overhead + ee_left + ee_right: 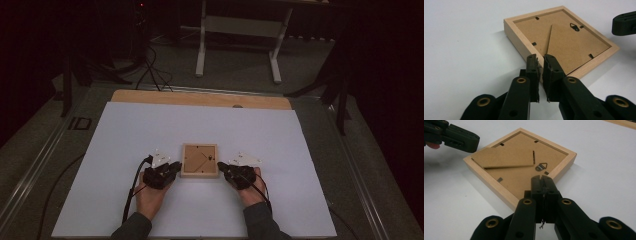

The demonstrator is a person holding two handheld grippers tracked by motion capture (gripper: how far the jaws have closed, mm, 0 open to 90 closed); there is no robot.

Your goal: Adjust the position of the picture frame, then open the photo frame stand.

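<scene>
the picture frame [199, 160] lies face down, so its front is hidden. in the left gripper view the left tongs [540, 65] cover the frame's near corner; in the right gripper view the right tongs [541, 182] cover another. the other tongs (top corners of both gripper views) are cut off by the edge. the person's forearms leave the high view at the bottom.

Open white desk [150, 130] on every side of the picture frame [199, 160] except left and right. Hemmed at its left edge by the left tool [172, 167], jaws a sliver apart at a corner, and at its right edge by the right tool [223, 168], jaws together. Bare sheet beyond the frame up to the wooden strip [200, 98]; bare too nearer than the frame, between the two forearms.
</scene>
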